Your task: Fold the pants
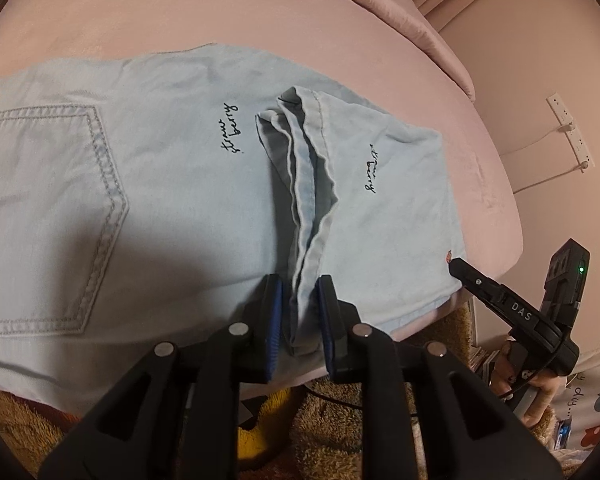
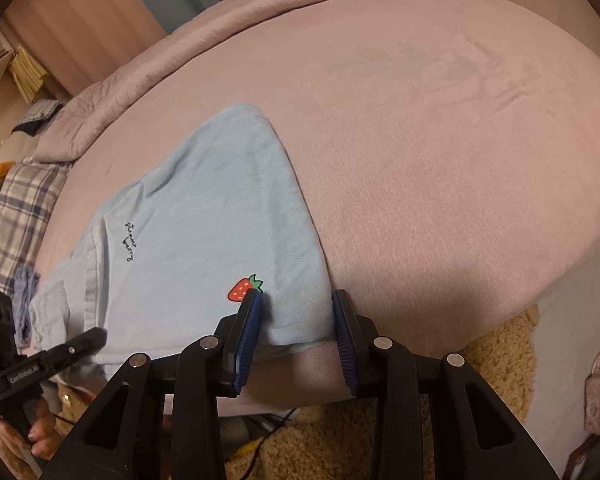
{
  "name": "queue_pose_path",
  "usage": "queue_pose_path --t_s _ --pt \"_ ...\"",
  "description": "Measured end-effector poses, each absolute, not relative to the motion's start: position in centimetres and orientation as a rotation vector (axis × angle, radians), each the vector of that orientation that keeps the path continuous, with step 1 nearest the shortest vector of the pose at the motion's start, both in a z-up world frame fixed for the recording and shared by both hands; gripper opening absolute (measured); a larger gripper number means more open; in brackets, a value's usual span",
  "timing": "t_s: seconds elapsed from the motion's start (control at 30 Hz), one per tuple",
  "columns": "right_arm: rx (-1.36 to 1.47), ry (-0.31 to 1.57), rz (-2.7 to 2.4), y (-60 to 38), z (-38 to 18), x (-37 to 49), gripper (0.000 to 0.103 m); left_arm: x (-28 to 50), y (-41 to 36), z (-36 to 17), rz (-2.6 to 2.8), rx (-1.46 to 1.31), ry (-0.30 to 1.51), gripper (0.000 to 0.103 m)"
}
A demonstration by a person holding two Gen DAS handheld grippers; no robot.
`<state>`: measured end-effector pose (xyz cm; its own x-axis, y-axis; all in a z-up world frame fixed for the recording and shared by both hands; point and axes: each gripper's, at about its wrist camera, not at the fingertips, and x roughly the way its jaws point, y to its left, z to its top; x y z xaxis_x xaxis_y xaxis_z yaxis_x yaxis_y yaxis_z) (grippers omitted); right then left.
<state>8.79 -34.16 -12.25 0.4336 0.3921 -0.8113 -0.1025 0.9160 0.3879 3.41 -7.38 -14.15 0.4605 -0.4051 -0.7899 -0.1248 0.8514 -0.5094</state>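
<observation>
Light blue pants [image 1: 148, 200] lie flat on the pink bed [image 1: 180, 12], folded over so the leg hems [image 1: 304, 184] lie on the seat part. My left gripper [image 1: 300, 320] is open at the near bed edge, its blue pads either side of the bunched hems. My right gripper [image 2: 298, 320] is open at the folded corner of the pants [image 2: 204, 220], beside a strawberry print [image 2: 244, 289]. It shows in the left wrist view [image 1: 456, 266] at that corner. The left gripper shows in the right wrist view [image 2: 96, 338].
A rolled pink duvet [image 2: 140, 80] lies along the far side of the bed. A plaid pillow [image 2: 16, 216] is at the left. A brown fluffy rug [image 2: 480, 380] and cables lie on the floor below. A power strip [image 1: 568, 128] hangs on the wall.
</observation>
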Motion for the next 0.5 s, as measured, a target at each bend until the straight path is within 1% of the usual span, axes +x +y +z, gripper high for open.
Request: queue_pose_path --t_s 0.17,0.2,0.27,0.3,0.33,0.37,0.43,0.47,0.5 --pt "0.288 1.076 0.303 -33.7 -12.1 8.7 0.036 2.5 -7.3 -14.0 -0.180 -0.568 1.059 0.024" --pt "0.281 1.072 0.301 -33.6 -12.0 8.6 0.036 2.3 -7.1 -13.9 -0.180 -0.571 1.053 0.028" --pt "0.268 1.069 0.298 -33.4 -12.0 8.5 0.036 1.7 -6.7 -13.3 -0.172 -0.576 1.031 0.037" --pt "0.269 1.070 0.296 -33.4 -12.0 8.5 0.036 1.4 -6.5 -13.1 -0.163 -0.575 1.019 0.048" --pt "0.272 1.073 0.294 -33.4 -12.0 8.5 0.036 1.1 -6.0 -12.6 -0.146 -0.573 1.000 0.056" --pt "0.274 1.075 0.292 -33.5 -12.0 8.6 0.036 0.7 -5.6 -12.1 -0.130 -0.568 0.980 0.060" --pt "0.276 1.079 0.287 -33.4 -11.9 8.6 0.037 0.0 -4.5 -11.1 -0.094 -0.559 0.939 0.071" --pt "0.277 1.080 0.286 -33.3 -11.9 8.6 0.038 -0.4 -4.0 -10.6 -0.075 -0.560 0.918 0.074" --pt "0.279 1.080 0.285 -33.2 -11.8 8.5 0.039 -0.9 -3.2 -10.2 -0.055 -0.567 0.895 0.081"
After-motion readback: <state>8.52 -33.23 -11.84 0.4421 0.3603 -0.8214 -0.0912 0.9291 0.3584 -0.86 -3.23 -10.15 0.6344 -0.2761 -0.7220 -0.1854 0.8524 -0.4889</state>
